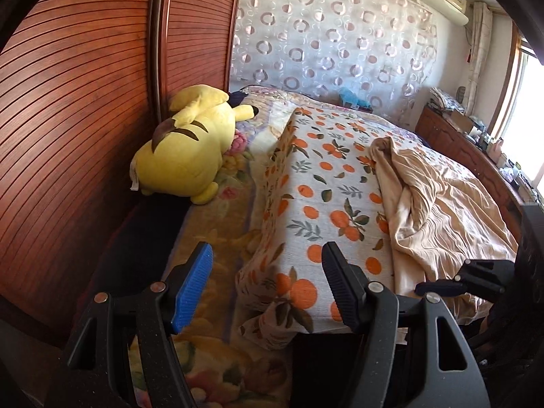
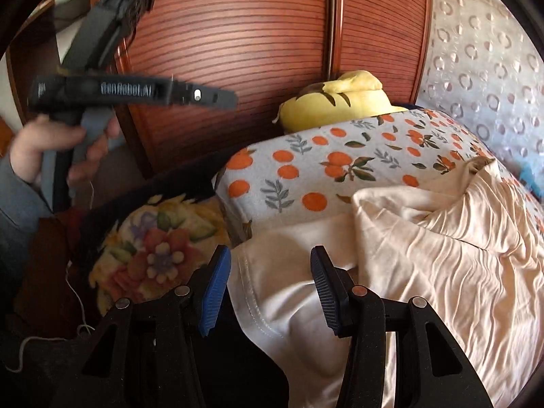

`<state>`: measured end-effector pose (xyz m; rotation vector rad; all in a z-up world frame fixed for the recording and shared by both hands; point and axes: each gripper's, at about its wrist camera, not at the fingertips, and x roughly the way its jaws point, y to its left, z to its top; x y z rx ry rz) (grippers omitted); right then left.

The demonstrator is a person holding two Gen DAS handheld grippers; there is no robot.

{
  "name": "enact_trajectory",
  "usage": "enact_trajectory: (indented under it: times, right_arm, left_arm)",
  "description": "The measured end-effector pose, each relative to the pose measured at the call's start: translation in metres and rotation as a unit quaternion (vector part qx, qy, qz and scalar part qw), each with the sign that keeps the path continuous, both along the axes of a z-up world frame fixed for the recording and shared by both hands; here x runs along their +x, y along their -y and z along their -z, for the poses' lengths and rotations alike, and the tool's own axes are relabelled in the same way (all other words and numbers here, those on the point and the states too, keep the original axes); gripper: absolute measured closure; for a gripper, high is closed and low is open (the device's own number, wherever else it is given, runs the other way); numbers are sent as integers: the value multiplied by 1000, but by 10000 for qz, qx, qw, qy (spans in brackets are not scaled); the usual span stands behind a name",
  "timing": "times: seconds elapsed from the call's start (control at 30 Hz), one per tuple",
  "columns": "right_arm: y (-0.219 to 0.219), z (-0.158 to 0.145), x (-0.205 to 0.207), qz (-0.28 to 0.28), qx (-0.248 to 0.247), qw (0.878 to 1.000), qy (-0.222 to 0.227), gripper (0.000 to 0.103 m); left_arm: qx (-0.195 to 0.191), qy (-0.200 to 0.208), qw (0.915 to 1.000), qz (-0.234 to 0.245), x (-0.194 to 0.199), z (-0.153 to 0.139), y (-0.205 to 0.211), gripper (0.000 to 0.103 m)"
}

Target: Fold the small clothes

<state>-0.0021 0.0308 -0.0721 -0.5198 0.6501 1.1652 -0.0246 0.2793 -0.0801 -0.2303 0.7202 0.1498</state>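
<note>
1. The left gripper (image 1: 267, 289) hung with its fingers well apart and nothing between the pads; only the orange-print quilt (image 1: 316, 183) showed in the gap.
2. The peach garment (image 1: 438, 210) lay crumpled on that quilt, at about two o'clock from the left gripper's fingertips and clear of them.
3. The right gripper (image 2: 270, 287) also had its fingers apart, with no pad pressing on cloth as far as the view showed.
4. In the right wrist view, the garment's (image 2: 425, 265) smooth hemmed edge ran down through the gap between the right fingers, while its wrinkled bulk spread from one to four o'clock.
5. A yellow plush toy (image 1: 190, 146) lay at eleven o'clock of the left wrist view, against the slatted wooden wardrobe (image 1: 85, 85).
6. A floral blanket (image 2: 156, 251) sat at ten o'clock from the right fingers.
7. The person's hand (image 2: 64, 149), at nine o'clock in the right wrist view, gripped the left gripper's handle.
</note>
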Motion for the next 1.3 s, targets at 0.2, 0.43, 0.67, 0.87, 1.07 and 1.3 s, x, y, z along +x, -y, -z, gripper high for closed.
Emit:
enact_trajectory:
  times: [0.2, 0.43, 0.67, 0.87, 1.07, 1.3]
  right_arm:
    - [6, 1, -5, 70, -70, 9998, 168, 96]
    - [34, -17, 8, 257, 580, 9975, -305, 103]
    - [83, -45, 16, 758, 1168, 9902, -128, 103]
    - [140, -55, 28, 1407, 1480, 9789, -29, 103]
    - [174, -50, 34, 1874, 1626, 9687, -115, 103]
    - [181, -34, 33, 2051, 1624, 9650, -192, 103]
  left_arm:
    - [-45, 2, 10000, 24, 2, 0, 0, 36]
    - [-31, -4, 9997, 240, 11, -4, 20, 36]
    - [-207, 172, 9972, 691, 47, -19, 45, 36]
    - [-539, 83, 9911, 1218, 126, -19, 76, 36]
    - [-720, -190, 9841, 1612, 210, -8, 118, 36]
    - [-634, -797, 9816, 1613, 279, 16, 144, 36]
